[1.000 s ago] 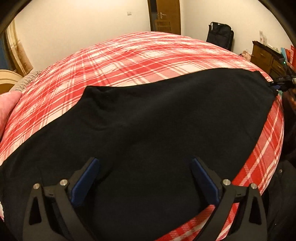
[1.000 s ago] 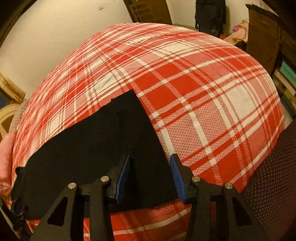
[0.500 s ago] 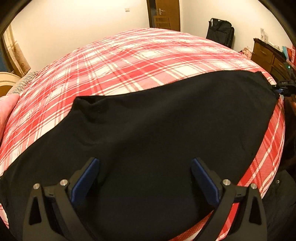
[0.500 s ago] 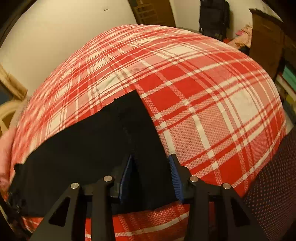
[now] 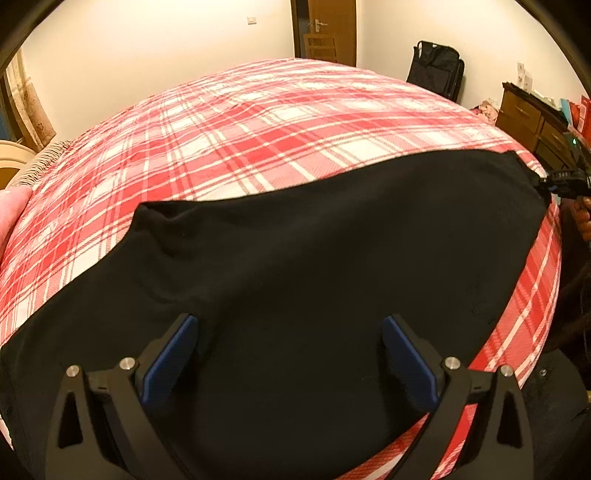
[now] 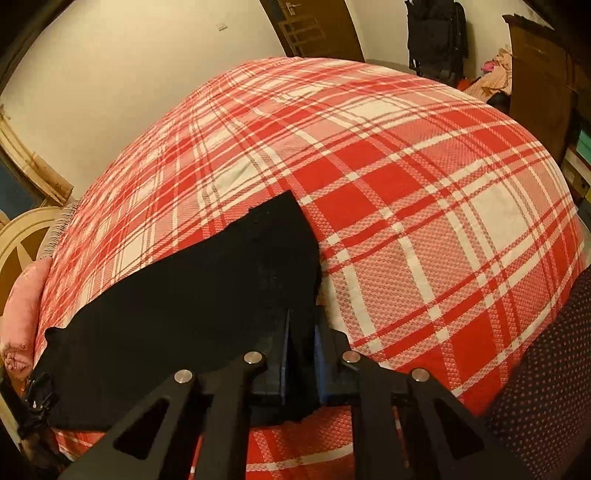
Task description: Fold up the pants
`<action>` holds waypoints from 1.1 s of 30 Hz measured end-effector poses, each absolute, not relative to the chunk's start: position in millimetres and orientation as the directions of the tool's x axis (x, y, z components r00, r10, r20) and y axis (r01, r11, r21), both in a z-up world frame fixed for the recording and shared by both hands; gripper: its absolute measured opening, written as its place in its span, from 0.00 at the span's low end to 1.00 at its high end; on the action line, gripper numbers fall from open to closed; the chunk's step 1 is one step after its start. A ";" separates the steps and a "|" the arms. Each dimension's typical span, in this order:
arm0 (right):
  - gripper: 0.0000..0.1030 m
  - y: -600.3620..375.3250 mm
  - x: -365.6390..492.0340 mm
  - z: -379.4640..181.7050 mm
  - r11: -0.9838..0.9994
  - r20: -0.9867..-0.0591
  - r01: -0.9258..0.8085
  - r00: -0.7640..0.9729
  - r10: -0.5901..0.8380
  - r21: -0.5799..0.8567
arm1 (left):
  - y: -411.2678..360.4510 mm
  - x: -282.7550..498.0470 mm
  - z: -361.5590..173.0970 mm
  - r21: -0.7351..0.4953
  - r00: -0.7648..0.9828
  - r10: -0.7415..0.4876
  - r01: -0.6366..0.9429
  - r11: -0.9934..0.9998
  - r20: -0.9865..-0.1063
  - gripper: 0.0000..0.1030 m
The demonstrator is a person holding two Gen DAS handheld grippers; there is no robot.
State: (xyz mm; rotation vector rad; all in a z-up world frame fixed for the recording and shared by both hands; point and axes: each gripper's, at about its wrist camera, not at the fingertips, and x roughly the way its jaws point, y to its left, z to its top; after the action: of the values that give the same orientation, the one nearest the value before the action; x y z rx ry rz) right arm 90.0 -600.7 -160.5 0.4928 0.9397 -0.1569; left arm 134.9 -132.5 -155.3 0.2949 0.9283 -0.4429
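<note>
Black pants [image 5: 332, 240] lie spread flat across a red-and-white plaid bed [image 5: 258, 122]. My left gripper [image 5: 290, 325] hovers over the near part of the cloth, its jaws wide open and nothing between its blue pads [image 5: 166, 365]. My right gripper [image 6: 301, 325] is at the pants' right end [image 6: 203, 295], near the front edge of the bed. Its jaws are closing, and a fold of the black cloth is pinched between the pads. In the left wrist view the right gripper [image 5: 565, 182] shows at the pants' far right corner.
A wooden door [image 5: 325, 29], a black bag [image 5: 436, 70] and a wooden dresser [image 5: 528, 118] stand beyond the bed. A pink pillow [image 6: 22, 314] lies at the bed's left end. Dark dotted cloth [image 6: 546, 369] sits by the bed's right edge.
The right gripper's jaws have gone from half open astride the pants' edge to pinched on it. The left gripper has drifted a little over the pants, still open.
</note>
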 end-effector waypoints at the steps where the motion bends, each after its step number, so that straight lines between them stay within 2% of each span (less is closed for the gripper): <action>1: 0.11 -599.9 89.3 -159.3 0.877 -0.797 0.334 0.598 0.086 0.345 | -133.5 135.0 -153.7 0.048 0.519 -0.246 0.488 0.871 -0.818 0.99; 7: 0.10 -577.0 83.2 -131.5 0.903 -0.735 0.259 0.673 0.087 0.344 | -147.3 130.8 -141.8 -0.017 0.499 -0.334 0.537 0.844 -0.800 0.99; 11: 0.10 -535.3 83.4 -101.5 0.950 -0.697 0.157 0.713 0.080 0.270 | -161.8 128.1 -135.2 -0.051 0.481 -0.388 0.575 0.816 -0.786 0.98; 15: 0.10 -475.5 87.1 -82.9 0.983 -0.673 0.021 0.731 0.110 0.184 | -178.2 132.5 -130.0 -0.141 0.439 -0.466 0.594 0.792 -0.768 0.97; 19: 0.10 -412.0 94.7 -98.5 0.985 -0.706 -0.120 0.687 0.172 0.124 | -199.2 137.8 -129.0 -0.238 0.390 -0.549 0.612 0.754 -0.740 0.93; 23: 0.11 -376.2 105.7 -138.6 0.978 -0.775 -0.187 0.604 0.185 0.088 | -222.3 145.1 -134.8 -0.323 0.338 -0.607 0.611 0.723 -0.720 0.93; 25: 0.14 -373.4 107.5 -150.1 0.974 -0.780 -0.200 0.590 0.208 0.108 | -232.5 148.7 -138.7 -0.355 0.314 -0.626 0.607 0.711 -0.714 0.92; 26: 0.21 -374.2 105.7 -148.8 0.971 -0.777 -0.210 0.590 0.218 0.113 | -239.4 151.2 -142.5 -0.378 0.296 -0.638 0.604 0.701 -0.711 0.92; 27: 0.35 -374.7 104.2 -145.0 0.966 -0.780 -0.231 0.581 0.231 0.114 | -245.2 153.2 -145.8 -0.399 0.280 -0.650 0.600 0.693 -0.707 0.91; 28: 0.45 -375.8 101.4 -141.3 0.962 -0.782 -0.247 0.575 0.241 0.116 | -249.9 155.2 -149.5 -0.419 0.264 -0.660 0.596 0.685 -0.703 0.90; 29: 0.63 -378.7 96.7 -135.4 0.956 -0.778 -0.270 0.573 0.257 0.116 | -254.2 156.7 -153.1 -0.437 0.248 -0.668 0.590 0.679 -0.702 0.89; 30: 0.68 -383.1 90.4 -130.0 0.952 -0.768 -0.283 0.583 0.265 0.114 | -260.5 158.8 -158.4 -0.461 0.224 -0.676 0.581 0.671 -0.702 0.89; 33: 0.68 -413.0 73.2 -118.0 0.940 -0.718 -0.291 0.614 0.326 0.178 | -277.4 160.7 -163.4 -0.487 0.205 -0.697 0.582 0.651 -0.687 0.89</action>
State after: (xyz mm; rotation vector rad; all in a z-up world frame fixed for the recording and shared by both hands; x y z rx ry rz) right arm 73.2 -413.0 -118.0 0.0449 0.8366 0.3561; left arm 160.7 -277.4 -163.4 -0.1310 1.0312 -0.8946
